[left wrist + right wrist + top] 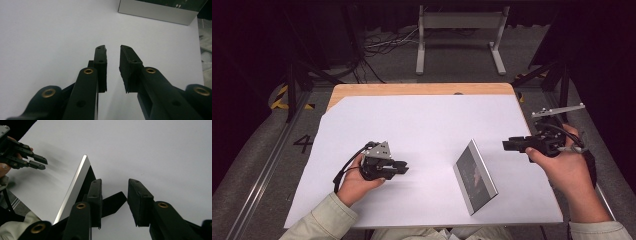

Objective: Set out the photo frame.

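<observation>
A silver-rimmed picture frame (475,177) with a dark picture stands tilted on the white sheet, right of centre. In the right gripper view its bright edge (75,183) and black back stand (112,203) lie just beyond my jaws. Held above the sheet right of the frame, my right gripper (507,145) (115,182) points left, open and empty. My left gripper (404,167) (113,48) rests low on the sheet left of the frame, aimed at the frame's base (156,11). Its jaws stand a narrow gap apart with nothing between them.
The white sheet (422,120) covers most of a wooden table (412,89). Beyond the far edge are a metal stand (460,22) and cables (382,45) on the floor. The left gripper (35,161) also appears far off in the right gripper view.
</observation>
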Demonstrator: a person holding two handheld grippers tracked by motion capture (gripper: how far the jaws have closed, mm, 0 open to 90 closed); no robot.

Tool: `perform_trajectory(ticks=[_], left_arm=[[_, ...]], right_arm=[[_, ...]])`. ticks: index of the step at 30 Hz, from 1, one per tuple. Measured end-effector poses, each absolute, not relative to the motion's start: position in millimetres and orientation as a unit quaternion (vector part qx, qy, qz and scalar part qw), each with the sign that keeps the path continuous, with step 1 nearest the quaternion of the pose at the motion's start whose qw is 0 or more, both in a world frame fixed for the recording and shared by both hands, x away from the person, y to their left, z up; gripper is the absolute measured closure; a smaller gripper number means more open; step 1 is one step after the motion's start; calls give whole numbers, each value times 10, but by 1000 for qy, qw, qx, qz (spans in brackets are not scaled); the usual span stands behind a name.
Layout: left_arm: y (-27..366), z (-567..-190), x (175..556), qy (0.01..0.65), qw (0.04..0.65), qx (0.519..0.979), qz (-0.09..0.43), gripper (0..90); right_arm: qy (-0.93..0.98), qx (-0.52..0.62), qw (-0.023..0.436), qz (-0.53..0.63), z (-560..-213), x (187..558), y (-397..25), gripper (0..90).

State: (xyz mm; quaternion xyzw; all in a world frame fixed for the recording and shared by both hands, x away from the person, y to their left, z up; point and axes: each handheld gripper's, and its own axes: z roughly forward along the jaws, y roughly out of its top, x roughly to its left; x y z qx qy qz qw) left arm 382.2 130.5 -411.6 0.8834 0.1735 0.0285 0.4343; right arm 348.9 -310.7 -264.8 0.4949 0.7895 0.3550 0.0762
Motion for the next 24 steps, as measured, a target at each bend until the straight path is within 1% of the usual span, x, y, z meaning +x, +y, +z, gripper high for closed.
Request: perform_trajectory(ticks=[2,9,24], left_arm=[[1321,-4122,3819,177,434,883,28,764],[1343,-4160,3814,185,431,883,24,764],[1402,-4200,3798,197,426,883,24,767]], right_arm=[[795,493,83,344,-2599,3487,-3069,642],[793,503,80,334,-2563,3468,-2996,620],[785,533,31,314,-2555,3409,-2718,639]])
